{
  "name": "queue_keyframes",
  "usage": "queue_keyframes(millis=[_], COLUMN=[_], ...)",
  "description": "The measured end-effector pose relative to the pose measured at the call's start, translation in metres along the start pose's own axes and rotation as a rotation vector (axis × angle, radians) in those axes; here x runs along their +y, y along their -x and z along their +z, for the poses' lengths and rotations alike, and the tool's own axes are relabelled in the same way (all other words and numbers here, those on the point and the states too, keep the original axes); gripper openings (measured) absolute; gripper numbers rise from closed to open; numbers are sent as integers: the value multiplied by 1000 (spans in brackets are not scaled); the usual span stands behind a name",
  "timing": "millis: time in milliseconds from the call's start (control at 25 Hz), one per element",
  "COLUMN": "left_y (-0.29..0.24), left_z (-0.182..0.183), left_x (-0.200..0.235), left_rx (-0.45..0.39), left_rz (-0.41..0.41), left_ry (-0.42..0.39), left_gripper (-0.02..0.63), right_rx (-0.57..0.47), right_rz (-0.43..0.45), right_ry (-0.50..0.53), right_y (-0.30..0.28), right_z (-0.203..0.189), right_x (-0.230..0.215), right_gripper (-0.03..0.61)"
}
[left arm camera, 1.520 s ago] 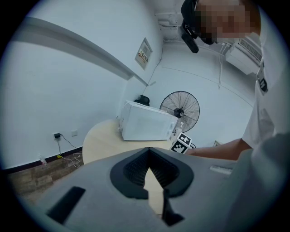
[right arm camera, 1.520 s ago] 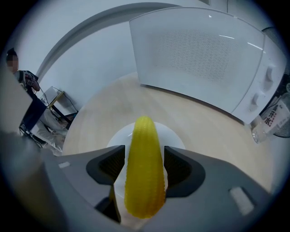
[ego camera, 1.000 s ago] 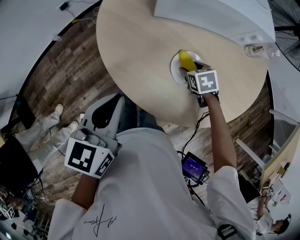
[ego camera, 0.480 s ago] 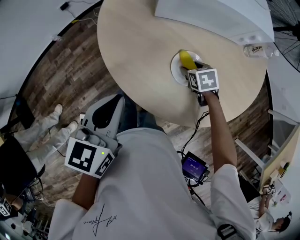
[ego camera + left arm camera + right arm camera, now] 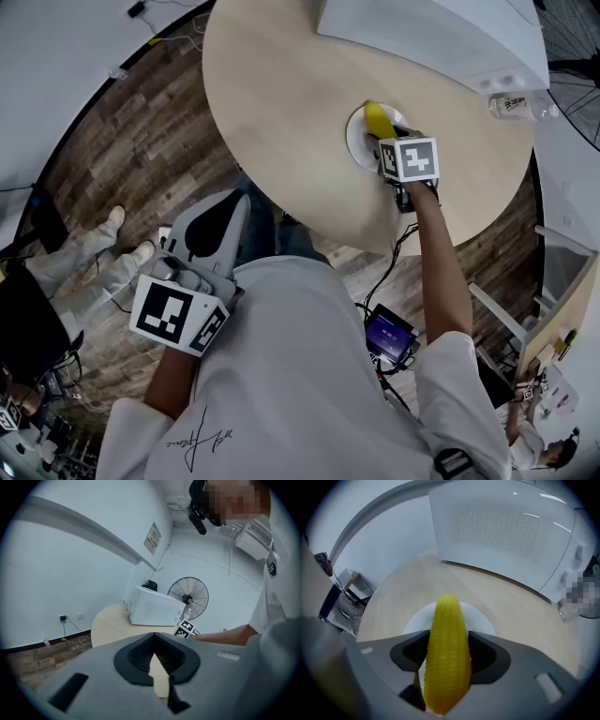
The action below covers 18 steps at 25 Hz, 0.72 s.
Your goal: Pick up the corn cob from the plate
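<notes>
The round table point(image 5: 281, 112) fills the top of my head view, and its far side is cut off by the frame. A broad stretch of bare top lies left of the work spot. Its near edge curves past just below my right arm, with wood floor point(image 5: 122, 141) beyond it. The white microwave point(image 5: 431, 33) stands at the back of the table, cropped from above. In the right gripper view it rises like a wall behind the work spot, with a strip of open tabletop between.

The left gripper point(image 5: 153, 651) hangs off the table beside my body. Its jaws are clenched tip to tip with nothing between them.

The white plate point(image 5: 356, 141) sits a little in from the near table edge. My right gripper point(image 5: 447, 656) and its marker cube hide the plate's near half from above.

The corn cob point(image 5: 446, 653) lies over the plate, its tip pointing toward the microwave. The right jaws have just been closing with the cob between them, and both pads now lie against its flanks, so I read it as grasped. Its lower end runs out of sight under the jaws. I cannot tell whether it has left the plate.

A clear bottle point(image 5: 516, 101) lies at the table's right edge, well apart from the plate.
</notes>
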State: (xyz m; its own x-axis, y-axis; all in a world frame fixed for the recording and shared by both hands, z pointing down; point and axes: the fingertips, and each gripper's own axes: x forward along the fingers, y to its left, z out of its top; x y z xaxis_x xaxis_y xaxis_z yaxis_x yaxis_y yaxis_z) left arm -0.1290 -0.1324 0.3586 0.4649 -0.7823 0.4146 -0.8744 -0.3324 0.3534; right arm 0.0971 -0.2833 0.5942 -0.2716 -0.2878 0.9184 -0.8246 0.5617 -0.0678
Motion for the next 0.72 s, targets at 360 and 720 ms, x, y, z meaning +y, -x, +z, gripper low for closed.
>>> queue_keyframes(millis=[360, 720], left_y=[7, 10], left_z=[-2, -2], left_x=[-1, -8], left_rx=[-10, -19], left_rz=[-1, -15], left_ry=[-1, -8], left_gripper=[0, 0], right_rx=[-1, -24], right_rz=[-10, -23], right_ry=[-30, -40], right_y=[3, 13], right_z=[-5, -7], right_x=[1, 0], right_gripper=[270, 270])
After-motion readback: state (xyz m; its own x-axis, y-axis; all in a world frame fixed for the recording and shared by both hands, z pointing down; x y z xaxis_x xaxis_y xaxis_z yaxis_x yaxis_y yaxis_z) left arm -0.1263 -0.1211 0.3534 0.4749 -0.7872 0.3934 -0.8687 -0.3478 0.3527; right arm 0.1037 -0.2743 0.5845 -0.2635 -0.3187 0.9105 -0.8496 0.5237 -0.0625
